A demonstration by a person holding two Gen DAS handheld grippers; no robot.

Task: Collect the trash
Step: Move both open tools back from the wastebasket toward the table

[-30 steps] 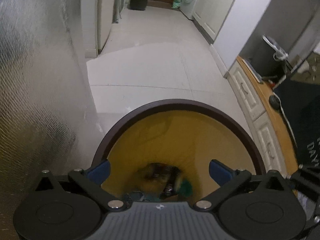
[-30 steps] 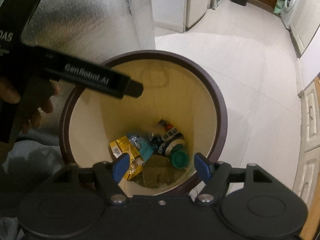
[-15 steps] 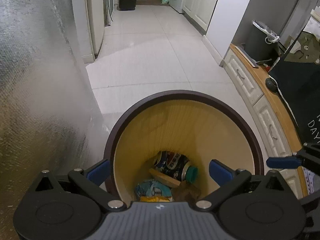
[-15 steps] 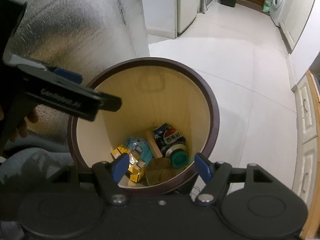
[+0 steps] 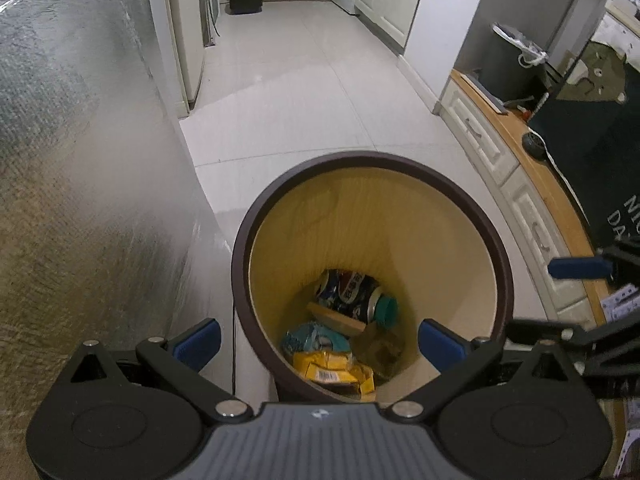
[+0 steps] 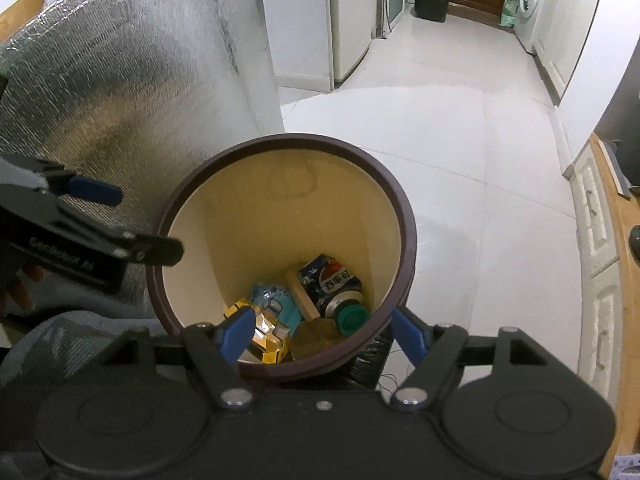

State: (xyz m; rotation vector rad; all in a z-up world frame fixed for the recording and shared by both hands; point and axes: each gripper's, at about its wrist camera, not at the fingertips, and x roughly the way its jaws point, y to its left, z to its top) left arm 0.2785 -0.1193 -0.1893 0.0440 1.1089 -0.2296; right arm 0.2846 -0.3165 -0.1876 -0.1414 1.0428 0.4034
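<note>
A round trash bin with a dark brown rim (image 5: 244, 232) (image 6: 408, 224) and yellow inside stands on the white floor. In it lie a crushed Pepsi can (image 5: 348, 290) (image 6: 330, 280), a green cap (image 5: 386, 312) (image 6: 352, 318), a teal wrapper (image 5: 316, 338) (image 6: 274, 298) and yellow packaging (image 5: 332, 368) (image 6: 262, 332). My left gripper (image 5: 318, 346) is open and empty above the bin's near rim. My right gripper (image 6: 320, 334) is open and empty above the near rim. The left gripper also shows in the right wrist view (image 6: 96, 232).
A silver foil-covered surface (image 5: 80, 160) (image 6: 132, 80) rises to the left of the bin. White cabinets with a wooden top (image 5: 520, 172) run along the right. A hallway with a washing machine (image 6: 530, 0) lies beyond.
Both grippers have risen and pulled back from the bin. The bin looks smaller, and more floor shows around it.
</note>
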